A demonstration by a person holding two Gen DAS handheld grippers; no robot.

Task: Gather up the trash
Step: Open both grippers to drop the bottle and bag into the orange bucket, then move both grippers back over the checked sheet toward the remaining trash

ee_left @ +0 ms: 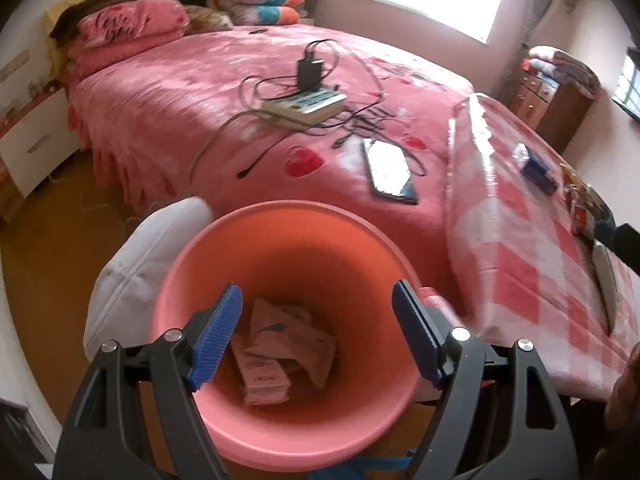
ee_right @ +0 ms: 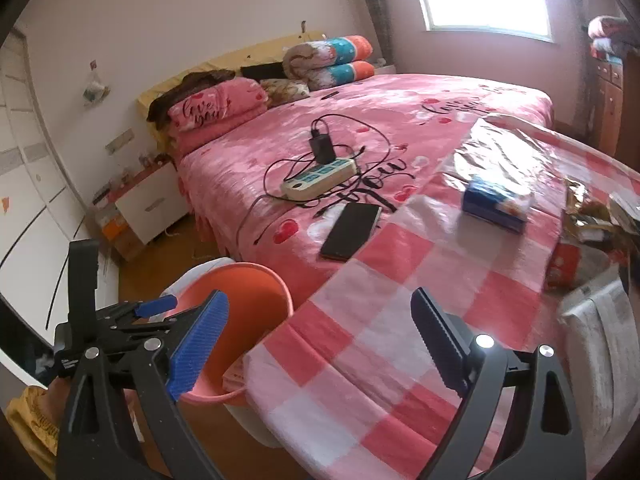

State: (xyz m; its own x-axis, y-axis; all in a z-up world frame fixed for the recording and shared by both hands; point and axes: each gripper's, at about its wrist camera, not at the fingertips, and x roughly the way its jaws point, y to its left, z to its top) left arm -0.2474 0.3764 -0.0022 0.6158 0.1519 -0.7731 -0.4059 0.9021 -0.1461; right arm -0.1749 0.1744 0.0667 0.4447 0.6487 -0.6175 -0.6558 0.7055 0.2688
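Observation:
An orange-pink bin (ee_left: 288, 240) stands on the floor between the bed and the table, with several crumpled paper packets (ee_left: 280, 344) at its bottom. My left gripper (ee_left: 317, 289) hangs open right above the bin's mouth, with nothing between its blue pads. My right gripper (ee_right: 320, 295) is open and empty over the near edge of the checkered table (ee_right: 400, 312). Crumpled wrappers (ee_right: 592, 216) and a red packet (ee_right: 564, 264) lie at the table's right side. The bin (ee_right: 240, 292) and the left gripper (ee_right: 160, 308) show at the lower left of the right wrist view.
A blue box (ee_right: 496, 204) sits on the table's plastic-covered cloth. On the pink bed (ee_right: 400, 112) lie a phone (ee_right: 352, 230), a power strip (ee_right: 320, 178) with a charger, and tangled cables. A white cushion-like thing (ee_left: 132, 272) leans beside the bin. A nightstand (ee_right: 148, 204) stands at the left.

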